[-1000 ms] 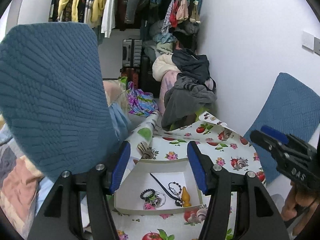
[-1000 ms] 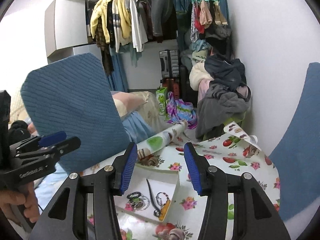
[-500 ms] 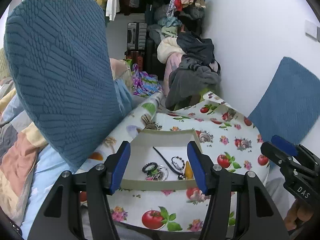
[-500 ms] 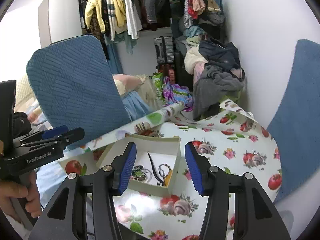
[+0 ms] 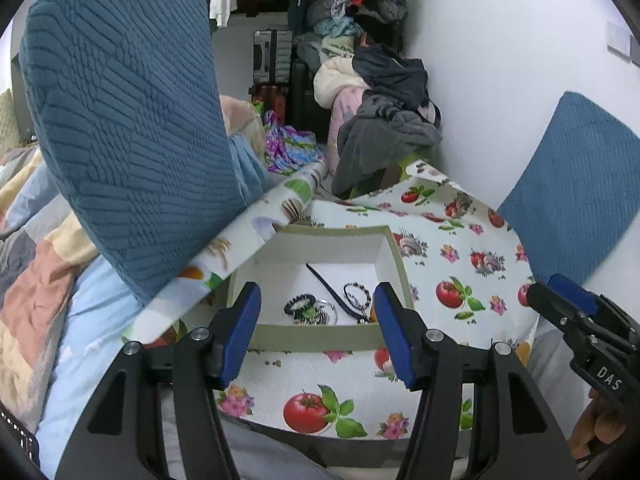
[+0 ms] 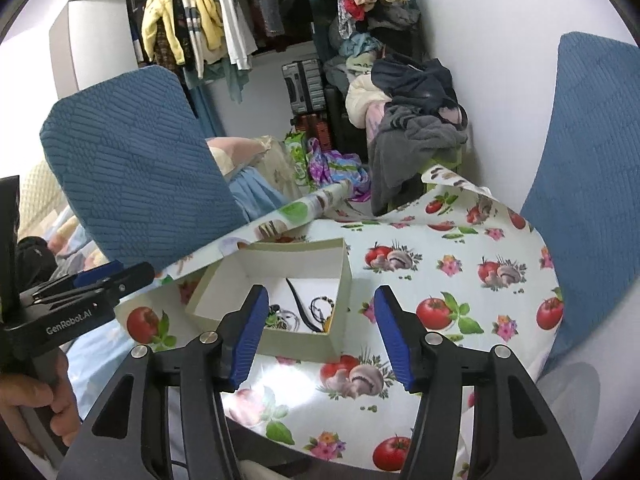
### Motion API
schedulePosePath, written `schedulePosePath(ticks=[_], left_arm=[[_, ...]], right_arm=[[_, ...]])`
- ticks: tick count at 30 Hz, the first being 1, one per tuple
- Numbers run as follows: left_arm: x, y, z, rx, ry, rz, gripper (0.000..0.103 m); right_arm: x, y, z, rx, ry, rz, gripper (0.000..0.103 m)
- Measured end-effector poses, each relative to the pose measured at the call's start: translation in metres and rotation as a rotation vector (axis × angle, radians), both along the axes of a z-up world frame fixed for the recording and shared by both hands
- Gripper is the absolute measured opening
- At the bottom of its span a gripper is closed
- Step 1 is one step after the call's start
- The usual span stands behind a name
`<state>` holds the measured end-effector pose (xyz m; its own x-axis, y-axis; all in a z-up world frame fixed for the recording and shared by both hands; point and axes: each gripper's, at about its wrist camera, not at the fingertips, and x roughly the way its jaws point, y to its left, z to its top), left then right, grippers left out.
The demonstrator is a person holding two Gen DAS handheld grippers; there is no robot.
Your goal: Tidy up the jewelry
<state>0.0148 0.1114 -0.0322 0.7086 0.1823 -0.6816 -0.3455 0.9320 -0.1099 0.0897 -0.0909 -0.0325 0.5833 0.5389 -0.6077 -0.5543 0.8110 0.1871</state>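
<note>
Small, light, tangle-prone jewelry (image 5: 326,302) in open box (image 5: 320,338) on desk (image 5: 452,276). Best pinched singly by bead loops. Left gripper (image 5: 316,334) open, empty; right gripper (image 6: 318,336) just widening, empty.

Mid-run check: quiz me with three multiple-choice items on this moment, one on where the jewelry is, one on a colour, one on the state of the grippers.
1. Where is the jewelry?
A. Inside the open box
B. Loose on the tablecloth
C. On the chair seat

2. What colour are the gripper pads?
A. Red
B. Blue
C. Yellow

3. What are the two grippers holding?
A. A bracelet each
B. The box
C. Nothing

Answers:
1 A: the beaded bracelets and black cord lie on the floor of the open box.
2 B: the pads are blue.
3 C: left gripper and right gripper are open and empty above the tablecloth.
</note>
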Motion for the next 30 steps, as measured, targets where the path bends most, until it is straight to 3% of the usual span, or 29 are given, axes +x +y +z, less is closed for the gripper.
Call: schedulePosePath(ticks=[10,15,21,30], left_arm=[[0.001,-0.006,-0.008,-0.012,0.019,-0.004,0.063],[0.0,-0.005,-0.01,-0.025,0.021,-0.005,0.069],[0.0,0.001,-0.01,-0.025,0.022,0.028,0.082],[0.002,0.006,-0.017,-0.035,0.056,0.051,0.083]], right_arm=[[0.0,-0.011,-0.012,-0.02,0.007,-0.034,0.076],[0.002,-0.013,-0.014,-0.023,0.003,-0.073,0.1],[0.009,-0.014,-0.02,-0.054,0.013,-0.099,0.103],[0.009,-0.009,-0.022,-0.081,-0.011,-0.089,0.103]])
